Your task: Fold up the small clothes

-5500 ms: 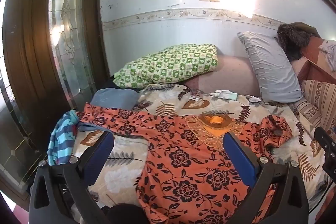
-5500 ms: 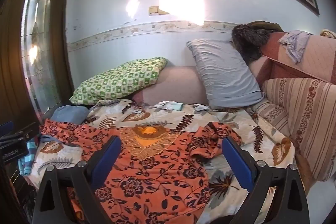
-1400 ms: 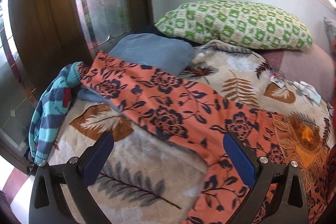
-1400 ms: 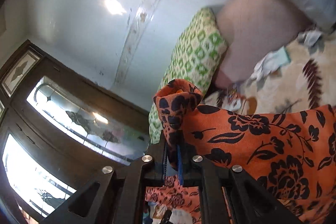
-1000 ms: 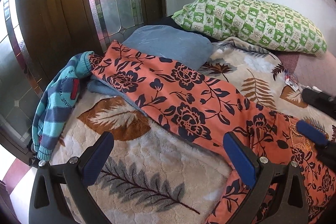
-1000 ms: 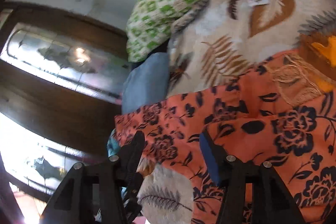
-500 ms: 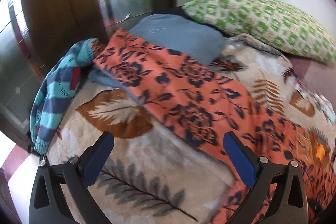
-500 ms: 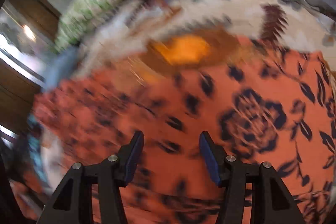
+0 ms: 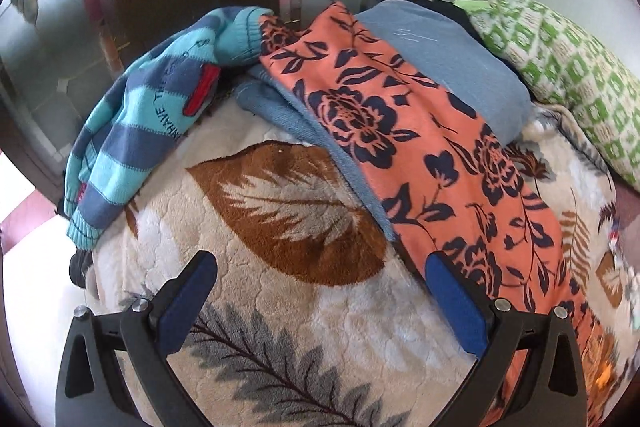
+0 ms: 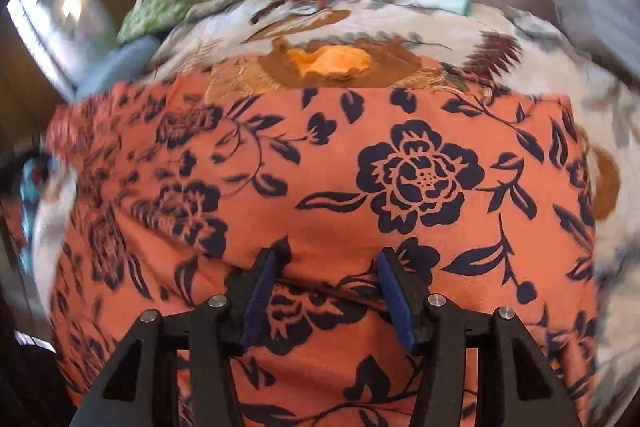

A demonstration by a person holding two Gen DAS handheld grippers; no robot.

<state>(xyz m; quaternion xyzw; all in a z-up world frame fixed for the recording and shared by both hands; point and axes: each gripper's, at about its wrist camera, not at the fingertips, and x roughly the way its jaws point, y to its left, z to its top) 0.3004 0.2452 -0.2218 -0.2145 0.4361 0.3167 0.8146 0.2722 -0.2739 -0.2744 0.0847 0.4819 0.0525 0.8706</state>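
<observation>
Since a moment ago my right tongs (image 10: 326, 267) have let go of the sleeve they carried across, and that sleeve now lies folded flat over the body of the orange floral top (image 10: 400, 167). My left tongs (image 9: 320, 291) have swung toward the other sleeve (image 9: 400, 131), which now fills the right of their view.

Both pairs are released. The right jaws stand partly apart with nothing pinched, low over the cloth; whether their tips touch it I cannot tell. The left jaws are spread wide over the leaf-print blanket (image 9: 300, 211), empty.

The top lies spread on the blanket. Its neckline (image 10: 332, 63) is at twelve o'clock from my right tongs, so the body's long axis runs twelve to six there.

What the next fold turns on, as I judge it, is the outstretched sleeve. In my left view its long axis runs from the cuff at about eleven o'clock, up against the striped blue sweater (image 9: 152, 115), down to the shoulder at four o'clock. It drapes over a folded blue cloth (image 9: 448, 67). My right pad (image 9: 456, 307) sits just beside the sleeve's near edge. The left hand is plainly the nearer one, and the cuff end lies toward twelve o'clock from it.
</observation>
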